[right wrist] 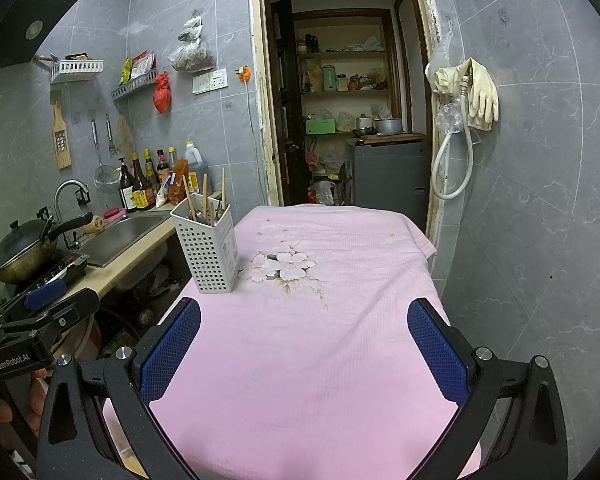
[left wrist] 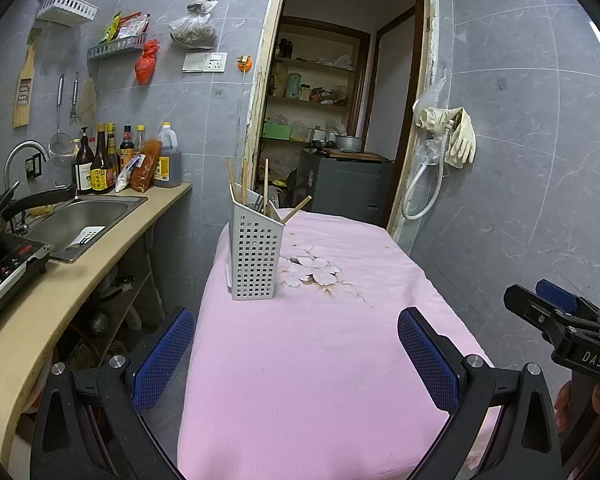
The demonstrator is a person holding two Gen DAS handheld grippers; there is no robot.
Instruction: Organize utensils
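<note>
While the pink cloth (left wrist: 320,360) fills mid-frame, the utensil holder (left wrist: 255,258) stands upright centre-left on it, chopsticks (left wrist: 244,182) inside. Left gripper (left wrist: 296,358) and right gripper (right wrist: 304,354) both spread, empty. Legible: "DAS" (left wrist: 593,359), "GenRobot.AI" (right wrist: 13,361).

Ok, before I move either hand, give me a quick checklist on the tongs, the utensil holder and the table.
1. Left tongs open and holding nothing: ok.
2. Right tongs open and holding nothing: ok.
3. White utensil holder upright on the pink tablecloth: ok.
4. Chopsticks already standing in the holder: ok.
5. Loose utensils left on the cloth: none visible; the near edge is hidden by the tongs, so cannot tell.
6. Holder near the cloth's left edge, beside the counter: steady for now, ok.
</note>
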